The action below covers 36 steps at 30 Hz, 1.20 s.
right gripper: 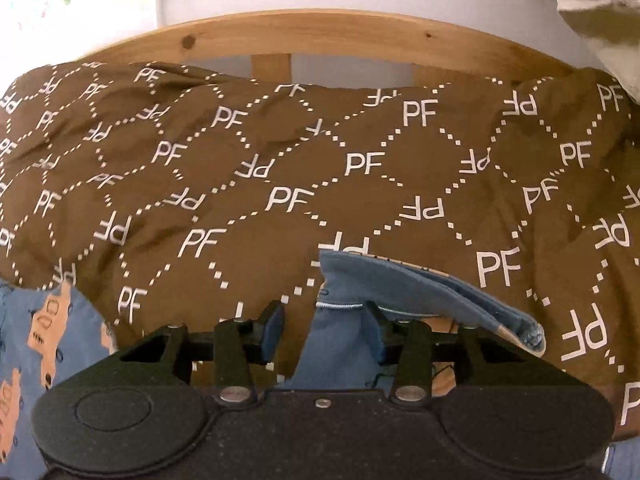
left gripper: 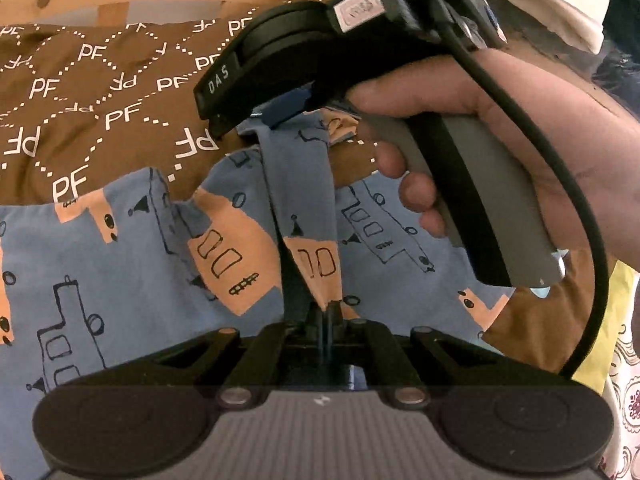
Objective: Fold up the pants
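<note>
Blue pants (left gripper: 132, 264) with orange and outline truck prints lie on a brown "PF" patterned bedspread (left gripper: 72, 92). My left gripper (left gripper: 325, 308) is shut on a raised fold of the pants, which runs up as a taut strip (left gripper: 298, 176) to my right gripper (left gripper: 280, 114), held by a hand above the far end. In the right wrist view, my right gripper (right gripper: 324, 330) is open, with a blue hem of the pants (right gripper: 404, 284) draped between and over its fingers. More of the pants shows at lower left (right gripper: 36, 344).
A wooden headboard rail (right gripper: 320, 36) runs along the bed's far side below a white wall. A cream cloth (right gripper: 600, 12) hangs at upper right. A yellow fabric and a patterned white one (left gripper: 624, 344) lie at the right edge.
</note>
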Motion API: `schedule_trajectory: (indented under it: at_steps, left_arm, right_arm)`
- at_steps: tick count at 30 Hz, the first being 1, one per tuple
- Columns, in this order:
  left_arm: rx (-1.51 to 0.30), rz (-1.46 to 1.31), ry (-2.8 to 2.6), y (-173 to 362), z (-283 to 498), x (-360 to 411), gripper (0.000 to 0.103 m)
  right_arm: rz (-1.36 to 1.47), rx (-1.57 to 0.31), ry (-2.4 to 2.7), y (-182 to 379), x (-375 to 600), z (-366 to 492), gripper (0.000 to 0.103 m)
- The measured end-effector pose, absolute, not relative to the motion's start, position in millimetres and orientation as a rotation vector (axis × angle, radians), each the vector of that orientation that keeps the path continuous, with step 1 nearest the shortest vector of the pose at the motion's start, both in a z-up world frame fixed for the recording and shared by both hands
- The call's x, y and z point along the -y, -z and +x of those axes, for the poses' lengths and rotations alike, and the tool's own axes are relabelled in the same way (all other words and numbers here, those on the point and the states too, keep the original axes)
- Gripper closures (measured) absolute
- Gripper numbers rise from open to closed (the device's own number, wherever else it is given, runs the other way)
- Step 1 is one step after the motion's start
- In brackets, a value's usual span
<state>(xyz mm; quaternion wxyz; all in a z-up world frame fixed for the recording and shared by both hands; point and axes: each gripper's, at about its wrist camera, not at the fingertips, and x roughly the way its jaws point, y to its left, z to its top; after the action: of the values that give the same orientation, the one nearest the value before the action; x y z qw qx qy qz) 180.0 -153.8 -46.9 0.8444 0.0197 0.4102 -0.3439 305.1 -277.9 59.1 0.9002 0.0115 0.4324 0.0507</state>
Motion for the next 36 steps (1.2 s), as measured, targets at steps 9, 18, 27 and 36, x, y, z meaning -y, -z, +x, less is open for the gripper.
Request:
schedule_trajectory:
  at_steps: [9,18,27,36]
  left_arm:
    - [-0.864,0.058,0.720,45.3,180.7,155.1,0.101]
    - [-0.783,0.144,0.728,29.5,164.3,156.8,0.101]
    - [-0.646,0.329,0.812,15.7,128.3,178.0,0.101]
    - [-0.593,0.546,0.877,33.4,96.3,208.9,0.101]
  right_arm:
    - [0.066,-0.911,-0.032,-54.9,284.6,313.6,0.087]
    - [0.284,-0.690,-0.041,-88.6,333.8,258.5,0.098]
    - [0.464,-0.508,0.058,-132.3,418.3,141.1,0.098]
    - [0.488,-0.645,0.167,-91.9,448.5,78.2,0.098]
